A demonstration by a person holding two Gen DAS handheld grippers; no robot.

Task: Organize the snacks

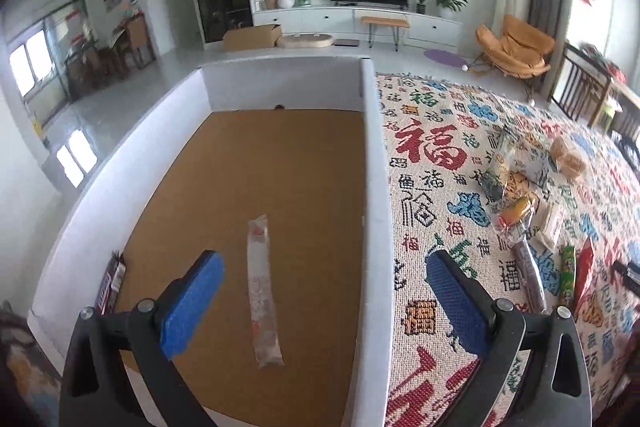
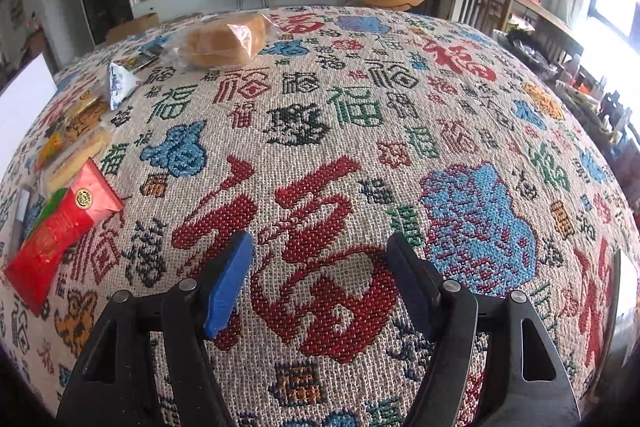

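Note:
A white-walled box [image 1: 374,155] with a brown floor stands on the patterned tablecloth [image 2: 320,131]. One clear stick-shaped snack packet [image 1: 262,291] lies flat on the box floor, and a dark packet [image 1: 112,279] leans in its near left corner. My left gripper [image 1: 320,303] is open and empty above the box, straddling its right wall. Several loose snacks [image 1: 520,211] lie on the cloth to the right. My right gripper [image 2: 320,283] is open and empty over bare cloth. A red packet [image 2: 60,231] lies to its left, with bagged bread [image 2: 228,41] farther back.
A green packet [image 1: 567,275] and a red packet [image 1: 583,275] lie near the left gripper's right finger. The box's white wall [image 2: 24,99] shows at the left edge of the right wrist view. A living room with a TV and chairs lies beyond the table.

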